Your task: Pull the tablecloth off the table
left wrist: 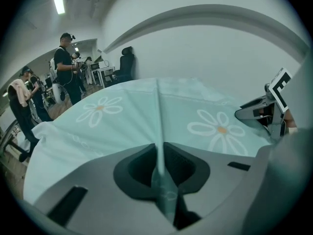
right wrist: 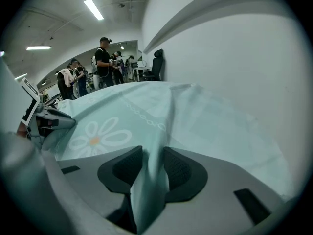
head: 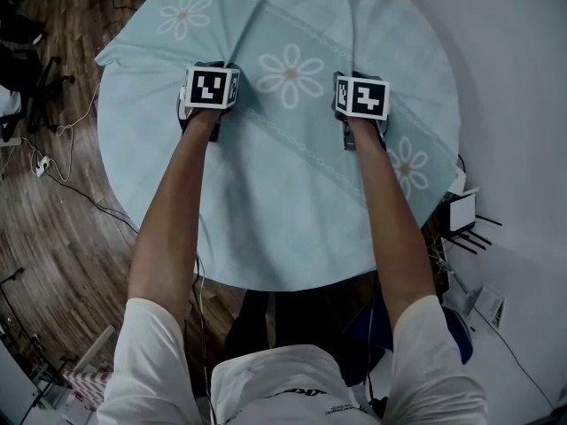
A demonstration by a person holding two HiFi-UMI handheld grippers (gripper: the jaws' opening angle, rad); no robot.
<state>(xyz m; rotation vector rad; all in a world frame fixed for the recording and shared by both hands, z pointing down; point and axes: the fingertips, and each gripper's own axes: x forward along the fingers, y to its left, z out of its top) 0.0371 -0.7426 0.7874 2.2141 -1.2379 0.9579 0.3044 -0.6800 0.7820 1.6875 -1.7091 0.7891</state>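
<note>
pale green tablecloth point(head: 283, 193) lies spread over the round table, which it hides, hanging past the near edge; one corner point(head: 106, 56) points far-left. no clear long axis. two raised folds run lengthwise away from the person. left gripper point(left wrist: 159, 155) is clenched on a thin upright ridge point(left wrist: 157, 111) of cloth. right gripper point(right wrist: 152, 165) is clamped on a thicker fold point(right wrist: 168, 116). a daisy print point(head: 291, 75) lies between the grippers
</note>
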